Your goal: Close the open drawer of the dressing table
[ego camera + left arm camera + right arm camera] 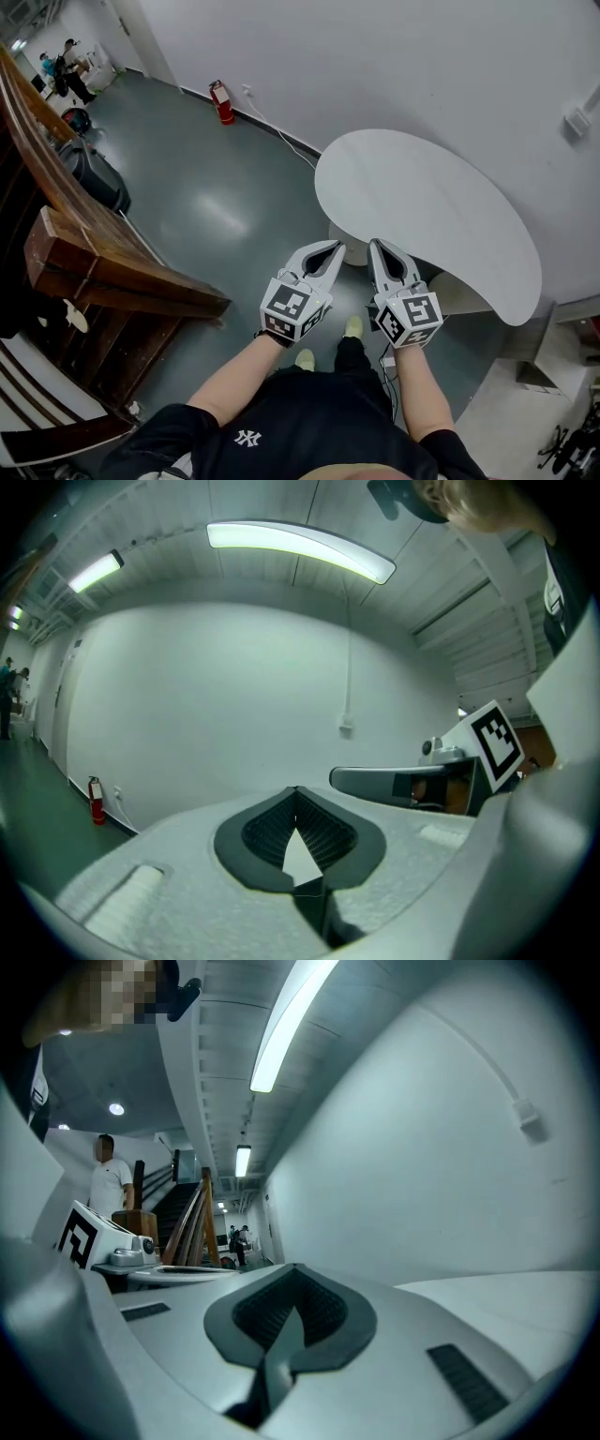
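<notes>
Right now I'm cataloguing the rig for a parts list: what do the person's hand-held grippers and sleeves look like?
The left hand-held gripper and the right hand-held gripper are light grey shells tapering to a point, lined with black ribbed pads. Each carries a white cube printed with black square markers. The person wears a black short-sleeved T-shirt with a small white logo.
</notes>
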